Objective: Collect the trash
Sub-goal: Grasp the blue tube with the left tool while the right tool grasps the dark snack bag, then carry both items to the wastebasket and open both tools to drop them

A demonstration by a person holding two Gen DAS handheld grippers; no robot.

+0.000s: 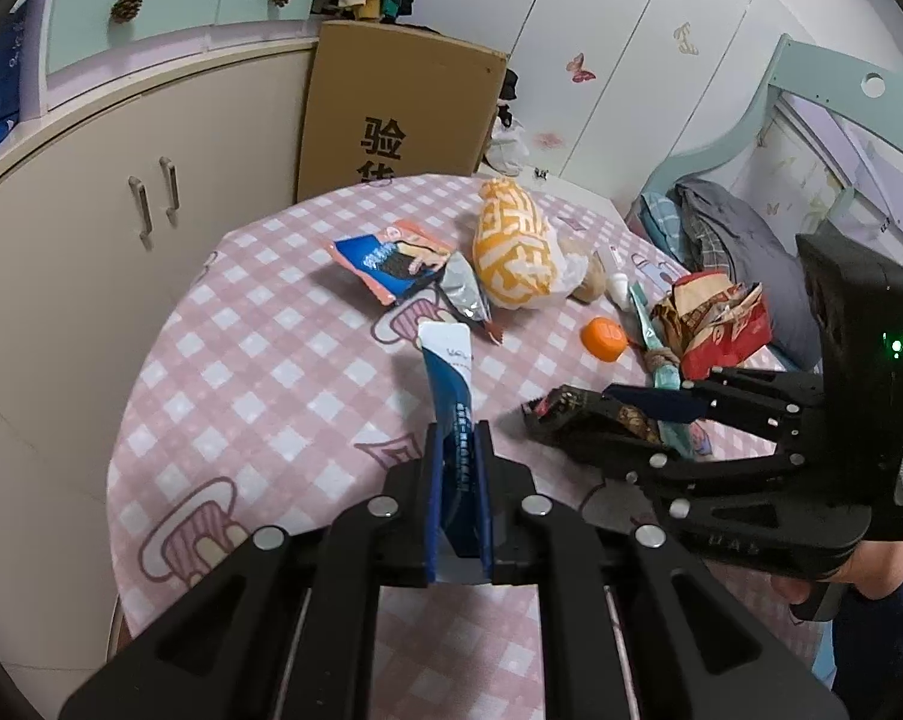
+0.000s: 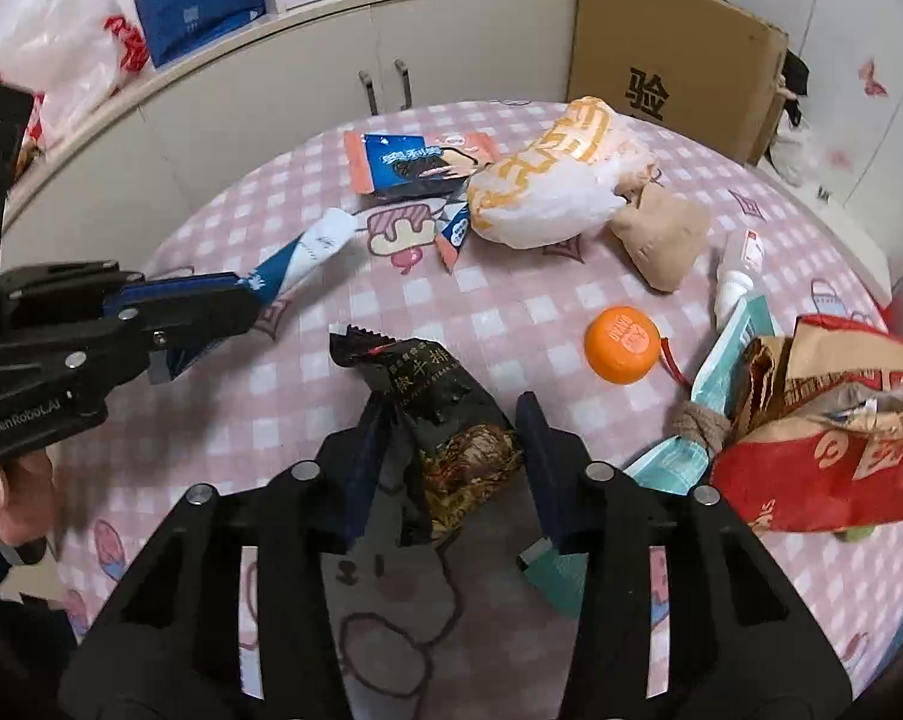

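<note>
A blue-and-white wrapper is pinched flat in the nearly shut left gripper above the table, while a black snack packet – light, crinkly, slippery, best taken mid-body – lies between the part-open right gripper, pad contact not discernible.

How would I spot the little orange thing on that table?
Start at the round table with the pink checked cloth. The orange cap lies right of centre, between the black wrapper and the red paper bag; nothing else there is round and plain orange.
</note>
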